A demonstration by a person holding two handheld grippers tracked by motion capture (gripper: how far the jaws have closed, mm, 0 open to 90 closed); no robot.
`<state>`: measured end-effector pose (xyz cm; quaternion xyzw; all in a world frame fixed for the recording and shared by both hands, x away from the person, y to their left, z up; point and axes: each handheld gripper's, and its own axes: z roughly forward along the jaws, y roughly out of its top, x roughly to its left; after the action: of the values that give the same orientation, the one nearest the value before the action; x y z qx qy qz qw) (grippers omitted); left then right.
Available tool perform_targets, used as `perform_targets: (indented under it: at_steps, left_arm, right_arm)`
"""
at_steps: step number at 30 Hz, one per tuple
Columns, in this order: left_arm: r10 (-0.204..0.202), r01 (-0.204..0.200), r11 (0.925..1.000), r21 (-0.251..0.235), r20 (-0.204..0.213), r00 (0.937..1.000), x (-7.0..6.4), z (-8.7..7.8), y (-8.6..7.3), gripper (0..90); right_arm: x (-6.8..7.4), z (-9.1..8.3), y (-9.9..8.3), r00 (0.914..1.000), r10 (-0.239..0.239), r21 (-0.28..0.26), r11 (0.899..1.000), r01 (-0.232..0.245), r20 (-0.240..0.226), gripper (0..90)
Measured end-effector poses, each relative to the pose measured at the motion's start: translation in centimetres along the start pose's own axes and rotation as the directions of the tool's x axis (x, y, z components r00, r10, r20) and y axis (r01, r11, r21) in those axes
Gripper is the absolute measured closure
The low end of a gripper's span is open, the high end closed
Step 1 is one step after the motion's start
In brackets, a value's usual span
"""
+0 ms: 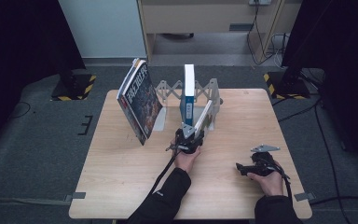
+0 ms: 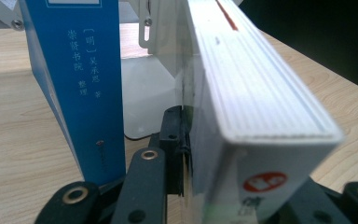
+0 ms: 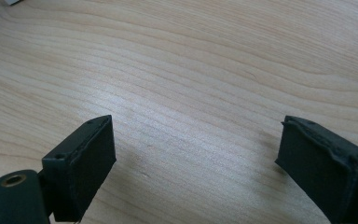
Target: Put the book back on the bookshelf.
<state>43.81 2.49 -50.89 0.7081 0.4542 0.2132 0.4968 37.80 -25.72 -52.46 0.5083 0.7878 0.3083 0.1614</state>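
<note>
High view: the right gripper (image 1: 240, 166) is resting near the table's (image 1: 121, 177) right edge, jaws spread wide over bare wood, gripping nothing. Farther in, the left gripper (image 1: 189, 136) is clamping the near end of a white book (image 1: 203, 117), which is leaning in the metal book rack (image 1: 213, 91). Just left, a blue-spined book (image 1: 188, 91) is standing upright. Far left, a dark-covered book (image 1: 139, 100) is leaning outward.

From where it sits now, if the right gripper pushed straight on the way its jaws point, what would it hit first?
Probably just the bare wooden table. The right gripper is open and angled down at the tabletop, with nothing between its jaws. Depth is hard to judge, but no book or stand lies in that line.
</note>
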Motion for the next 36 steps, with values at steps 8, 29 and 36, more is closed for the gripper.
perform_targets:
  at_steps: [8,29,36]
  left_arm:
    - [0.019,-0.017,0.9996,-0.024,0.064,0.9978,-0.4,-2.2,-0.5,64.5]
    - [0.004,-0.003,0.9993,-0.038,0.030,0.9995,-1.0,-1.6,0.2,68.4]
    - [0.026,-0.025,0.9993,-0.026,0.037,0.9990,-1.2,-0.4,0.9,66.0]
  right_arm:
    - [0.0,0.0,0.0,1.0000,0.000,-0.001,1.000,0.000,-0.001,11.2]
    - [0.1,0.0,0.0,0.9999,-0.010,-0.007,1.000,0.010,-0.004,11.9]
    - [0.1,0.0,0.0,0.9999,-0.008,-0.009,1.000,0.008,-0.012,11.8]
